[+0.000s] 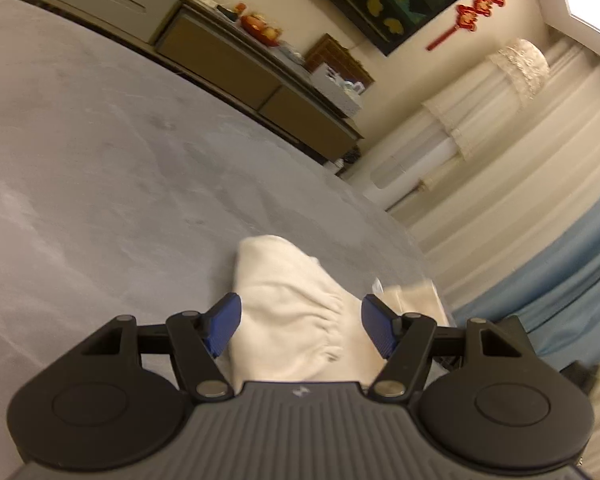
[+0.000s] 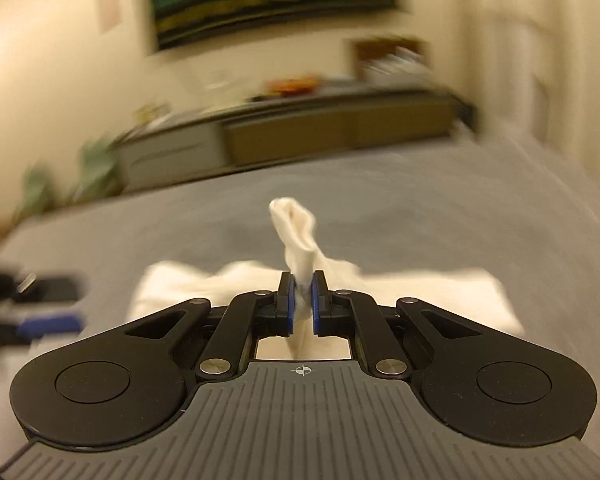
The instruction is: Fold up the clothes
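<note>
The right gripper (image 2: 302,300) pointed downward, pinching a fold of white garment (image 2: 300,240); the left gripper (image 1: 300,326) hovered tilted, jaws wide.

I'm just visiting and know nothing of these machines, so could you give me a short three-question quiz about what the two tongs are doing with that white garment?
1. True or false: the right tongs are shut on a fold of the white garment.
2. The left tongs are: A) open, with the garment between the fingers; B) clamped on a drawer; C) holding a cup.
3. What colour is the bed cover under the garment?

Key: 1 true; 2 A; 3 grey.
</note>
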Demonstrator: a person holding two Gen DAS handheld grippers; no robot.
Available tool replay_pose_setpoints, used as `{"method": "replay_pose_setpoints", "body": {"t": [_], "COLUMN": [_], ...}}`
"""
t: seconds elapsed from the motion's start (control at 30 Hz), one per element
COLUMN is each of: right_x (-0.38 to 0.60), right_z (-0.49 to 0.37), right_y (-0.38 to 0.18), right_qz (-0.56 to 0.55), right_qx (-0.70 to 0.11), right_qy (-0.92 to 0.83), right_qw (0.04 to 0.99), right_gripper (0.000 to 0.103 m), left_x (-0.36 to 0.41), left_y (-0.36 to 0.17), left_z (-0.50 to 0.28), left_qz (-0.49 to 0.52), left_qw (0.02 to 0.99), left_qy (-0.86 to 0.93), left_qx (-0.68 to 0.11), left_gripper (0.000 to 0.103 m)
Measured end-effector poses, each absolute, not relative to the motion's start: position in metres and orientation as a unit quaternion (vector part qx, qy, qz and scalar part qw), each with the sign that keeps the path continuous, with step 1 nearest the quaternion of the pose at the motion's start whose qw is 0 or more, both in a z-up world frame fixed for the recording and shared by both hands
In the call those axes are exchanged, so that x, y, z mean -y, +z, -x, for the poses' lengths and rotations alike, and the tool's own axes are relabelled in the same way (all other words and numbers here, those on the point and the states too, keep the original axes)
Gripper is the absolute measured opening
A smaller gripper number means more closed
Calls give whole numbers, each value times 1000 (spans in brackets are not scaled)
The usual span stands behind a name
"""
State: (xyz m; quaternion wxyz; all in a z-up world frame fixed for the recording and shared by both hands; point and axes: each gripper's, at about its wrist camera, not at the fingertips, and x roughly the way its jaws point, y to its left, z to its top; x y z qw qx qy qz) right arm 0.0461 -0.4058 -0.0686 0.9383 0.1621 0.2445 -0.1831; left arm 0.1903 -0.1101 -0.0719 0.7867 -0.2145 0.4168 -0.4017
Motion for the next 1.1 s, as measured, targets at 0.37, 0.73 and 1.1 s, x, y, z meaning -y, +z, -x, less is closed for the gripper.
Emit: {"method": "replay_pose_setpoints", "body": {"t": [0.37, 0.73, 1.1], "right_x": [503, 464, 272], "right_z": [-3, -33, -83], "right_y": [-106, -99, -67], "right_qz": [-286, -175, 67], "right_qx": [-247, -257, -247], "right_qy": [-284, -253, -102], "right_qw": [881, 916, 961], "right_gripper": [64, 12, 13], "left_x": [132, 120, 86], "left_y": [-79, -72, -64], "left_z": [-175, -178, -194], "left_qz": [188, 207, 240], "left_qw": [786, 788, 814], "left_qy": [-412, -410, -358], "left_qx": [-420, -409, -391], "left_gripper": [67, 67, 67]}}
